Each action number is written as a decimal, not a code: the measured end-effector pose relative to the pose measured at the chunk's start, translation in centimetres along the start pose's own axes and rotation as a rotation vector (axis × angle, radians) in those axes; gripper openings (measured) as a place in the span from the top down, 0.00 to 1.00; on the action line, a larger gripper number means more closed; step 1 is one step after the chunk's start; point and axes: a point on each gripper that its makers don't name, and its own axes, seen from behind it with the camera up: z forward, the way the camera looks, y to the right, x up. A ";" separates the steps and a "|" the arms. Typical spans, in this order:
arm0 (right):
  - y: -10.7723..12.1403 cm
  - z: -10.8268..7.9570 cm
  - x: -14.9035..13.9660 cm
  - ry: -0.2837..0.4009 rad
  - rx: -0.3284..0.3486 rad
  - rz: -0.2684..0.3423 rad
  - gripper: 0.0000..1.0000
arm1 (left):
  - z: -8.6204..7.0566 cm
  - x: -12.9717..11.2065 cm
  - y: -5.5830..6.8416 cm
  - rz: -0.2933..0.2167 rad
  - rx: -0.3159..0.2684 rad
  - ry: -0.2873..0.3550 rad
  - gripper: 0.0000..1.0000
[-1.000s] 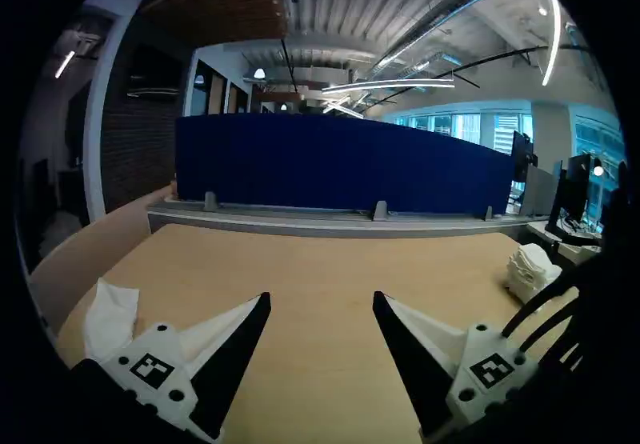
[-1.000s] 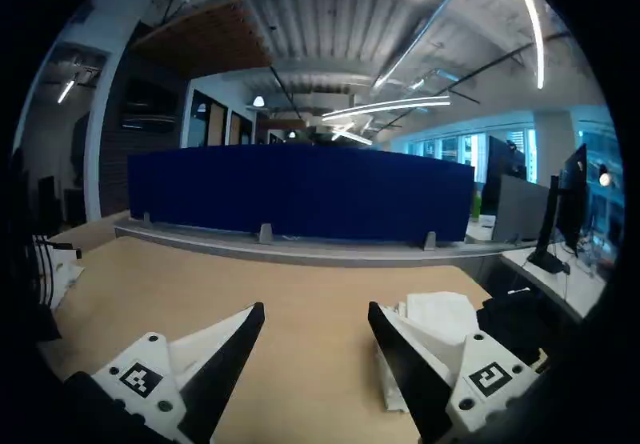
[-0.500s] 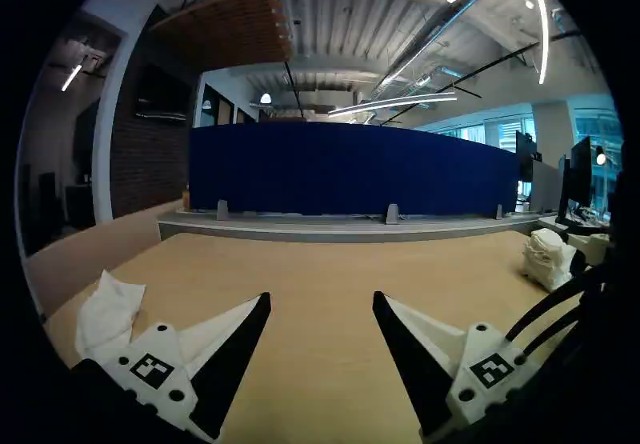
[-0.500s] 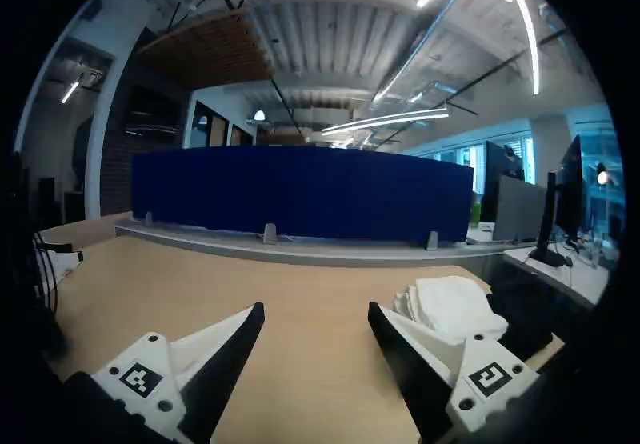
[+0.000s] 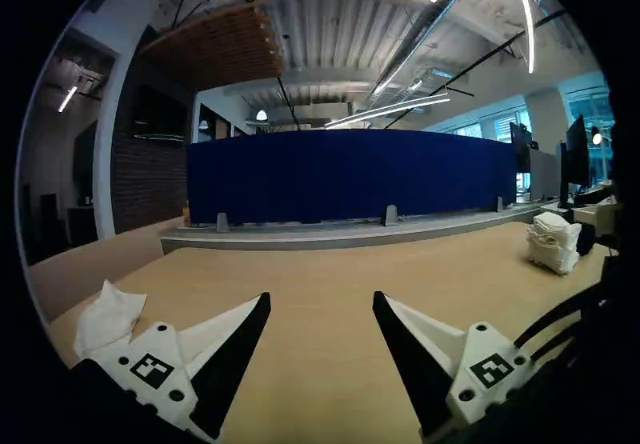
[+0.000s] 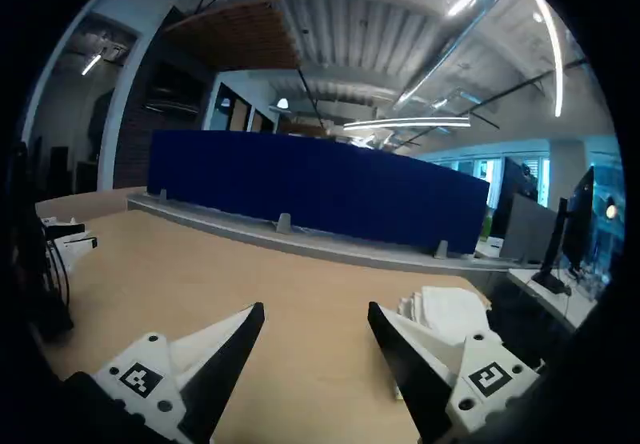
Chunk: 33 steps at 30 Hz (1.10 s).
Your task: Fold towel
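In the left gripper view, a crumpled white towel [image 5: 108, 317] lies on the wooden table [image 5: 320, 284] at the near left, just beyond my left finger. My left gripper [image 5: 320, 340] is open with nothing between its fingers. A stack of folded white towels [image 5: 554, 242] sits at the table's far right. In the right gripper view, that stack of folded towels [image 6: 445, 310] lies close behind my right finger. My right gripper [image 6: 314, 346] is open and empty over the table [image 6: 200, 284]. The other gripper [image 6: 64, 240] is at the left edge.
A blue divider panel [image 5: 352, 176] on a grey rail [image 5: 320, 236] closes off the table's far edge. Monitors [image 6: 572, 212] stand on a neighbouring desk to the right. Black cables [image 5: 568, 316] hang at the right of the left gripper view.
Both gripper views have tilted upward and rolled slightly. The folded stack has shifted in both views. Both grippers stay open and empty.
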 end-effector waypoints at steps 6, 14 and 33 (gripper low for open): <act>0.5 0.0 1.2 -0.001 -0.003 -0.032 0.00 | -0.4 -0.1 -1.2 0.011 0.026 0.015 0.05; 0.2 0.2 1.6 -0.009 0.004 -0.062 0.00 | -1.0 -0.2 -2.8 -0.003 0.039 0.034 0.05; -1.2 0.8 1.1 -0.030 0.016 -0.070 0.00 | -2.1 -0.1 -4.7 -0.032 0.042 0.065 0.05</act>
